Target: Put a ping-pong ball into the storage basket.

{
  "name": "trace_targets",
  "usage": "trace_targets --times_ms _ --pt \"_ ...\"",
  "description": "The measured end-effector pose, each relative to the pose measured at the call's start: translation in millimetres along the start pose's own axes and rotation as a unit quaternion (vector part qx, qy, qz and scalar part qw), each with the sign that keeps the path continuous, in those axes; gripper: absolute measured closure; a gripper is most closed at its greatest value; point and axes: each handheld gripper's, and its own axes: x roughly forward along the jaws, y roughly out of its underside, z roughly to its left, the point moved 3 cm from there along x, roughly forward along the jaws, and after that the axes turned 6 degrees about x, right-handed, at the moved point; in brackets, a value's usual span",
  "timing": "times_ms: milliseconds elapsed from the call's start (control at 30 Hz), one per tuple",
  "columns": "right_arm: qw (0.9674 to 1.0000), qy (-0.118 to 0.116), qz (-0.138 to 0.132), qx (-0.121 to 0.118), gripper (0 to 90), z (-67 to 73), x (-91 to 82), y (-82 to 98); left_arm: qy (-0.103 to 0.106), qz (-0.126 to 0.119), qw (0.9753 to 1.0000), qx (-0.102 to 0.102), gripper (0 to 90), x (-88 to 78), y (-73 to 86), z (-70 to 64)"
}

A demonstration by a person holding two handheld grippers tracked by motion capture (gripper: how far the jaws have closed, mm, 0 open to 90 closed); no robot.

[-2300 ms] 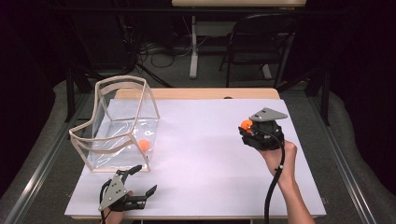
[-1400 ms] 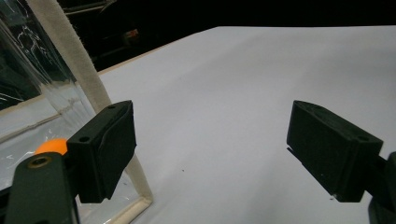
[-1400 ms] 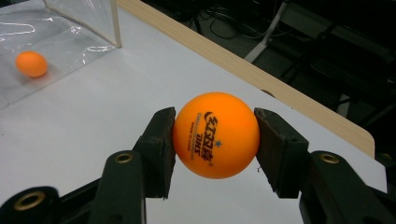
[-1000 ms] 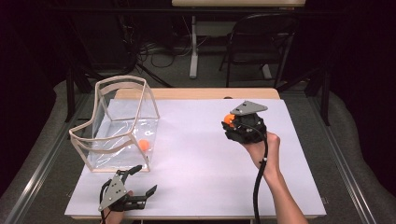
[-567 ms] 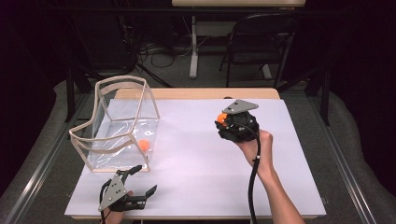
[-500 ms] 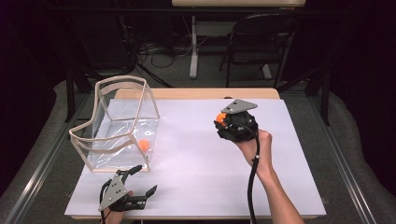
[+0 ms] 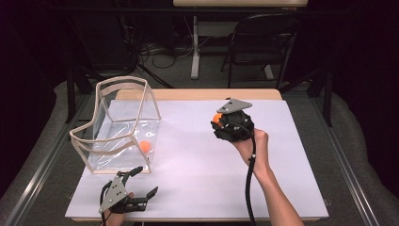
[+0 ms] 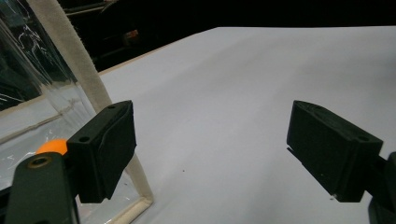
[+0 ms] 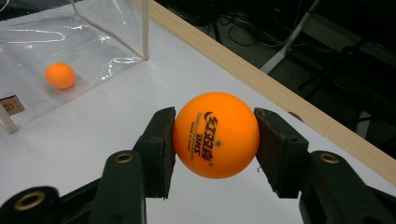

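Orange stood out twice in the high view: one ball (image 7: 217, 117) was clamped in the right claw (image 7: 220, 121), held above the white table (image 7: 197, 160) right of its middle, and a second ball (image 7: 145, 147) was seen lying on the floor of the clear container (image 7: 117, 125) at the table's left. The right hand (image 7: 253, 143) was seen under the claw, with the cable (image 7: 249, 188) trailing down along the forearm. The left claw (image 7: 141, 181) was rested at the table's near edge, just in front of the container, with its jaws spread wide and nothing between them.

From the left gripper view, the left claw (image 8: 210, 149) was shown wide open over bare table (image 8: 224, 84). The pale-edged corner of the container (image 8: 88, 88) was seen just beside one jaw, and a sliver of the second ball (image 8: 52, 146) was visible behind that jaw, inside the clear wall.

From the right gripper view, the ball (image 9: 215, 134) was gripped squarely between both pads of the right claw (image 9: 215, 140), its printed mark and star turned towards the camera. The table (image 9: 93, 121) lay below it, with its wooden edge (image 9: 280, 93) near. The container (image 9: 112, 28) was seen well apart at upper left, the second ball (image 9: 60, 75) resting inside it.
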Motion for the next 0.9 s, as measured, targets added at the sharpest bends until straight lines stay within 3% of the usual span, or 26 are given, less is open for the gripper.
trace_targets --times_ms 900 --pt "0.9996 -0.018 0.0 -0.02 50.4 19.0 15.6 -17.5 0.0 0.0 1.0 -0.001 16.0 0.0 0.2 0.3"
